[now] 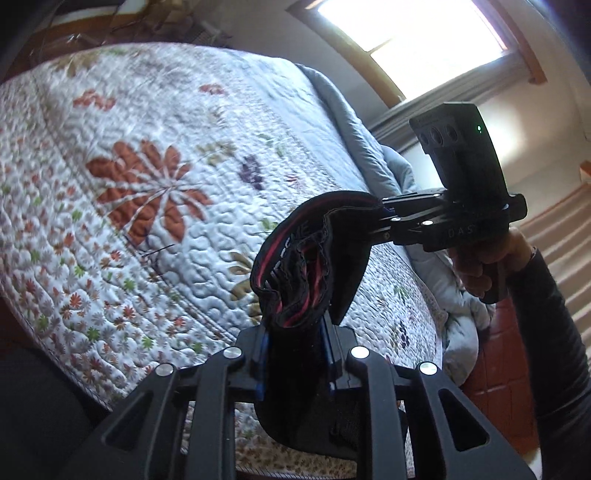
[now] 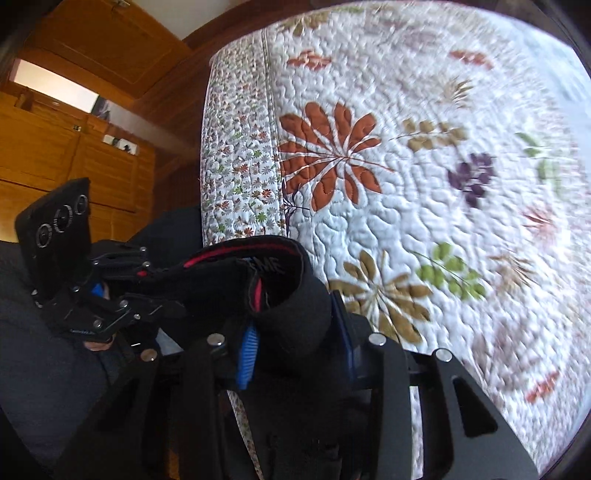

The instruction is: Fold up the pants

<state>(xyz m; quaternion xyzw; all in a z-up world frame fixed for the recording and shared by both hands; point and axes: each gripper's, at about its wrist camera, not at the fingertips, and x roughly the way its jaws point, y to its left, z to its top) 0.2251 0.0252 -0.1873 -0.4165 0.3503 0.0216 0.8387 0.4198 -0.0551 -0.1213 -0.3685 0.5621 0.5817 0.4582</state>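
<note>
A pair of black pants (image 1: pixel 295 266) hangs in the air above a quilted bedspread, held up by its waistband, which is black elastic with red stripes and pale lettering too crumpled to read. The waistband (image 2: pixel 258 273) is bunched into a loop between two handheld grippers, and the rest of the garment drops out of sight below them. The left gripper (image 1: pixel 295 354) has its two fingers pressed together on one gathered part of the waistband, cloth filling the narrow gap. The right gripper (image 2: pixel 295 339) is clamped on another part of the same waistband, its jaws held a little wider by a thicker fold. Seen from the left wrist camera, a person's hand (image 1: pixel 480 269) and dark sleeve carry the right gripper just beyond the pants. The cloth looks soft, light and limp: it sags and wrinkles wherever it is not pinched, so it will likely drape and swing rather than keep any shape. The elastic band seems the firmest place to hold, ideally at its two side edges so the legs hang straight. Beneath the pants lies the floral quilt (image 1: pixel 155 177), white with rust, purple and olive flowers. Beyond the quilt from the pants, a bright window (image 1: pixel 406 33) shows; to the side stand wooden cabinets (image 2: pixel 74 147).
</note>
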